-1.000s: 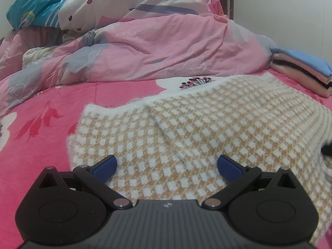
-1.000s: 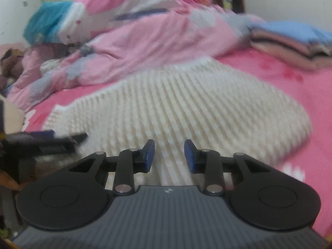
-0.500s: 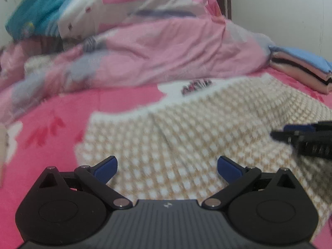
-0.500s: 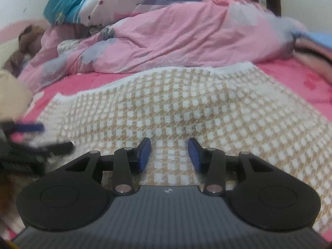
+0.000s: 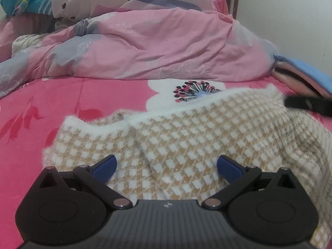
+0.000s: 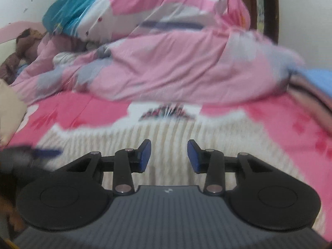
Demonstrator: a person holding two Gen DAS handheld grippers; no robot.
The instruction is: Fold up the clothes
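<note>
Tilting downward over the checked sweater, left gripper gapes wide, right gripper part-open, both empty.

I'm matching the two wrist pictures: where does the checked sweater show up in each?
Left wrist: the checked sweater fills the lower middle and right, spread on the sheet beyond the left gripper.
Right wrist: the sweater lies blurred at centre, under and beyond the right gripper.
Shared landmark: the pink quilt heaped behind it.

The left gripper is pointing downward with jaws standing wide apart, gripping nothing. The right gripper is angling down too, jaws parted, having just been opening, empty.
</note>
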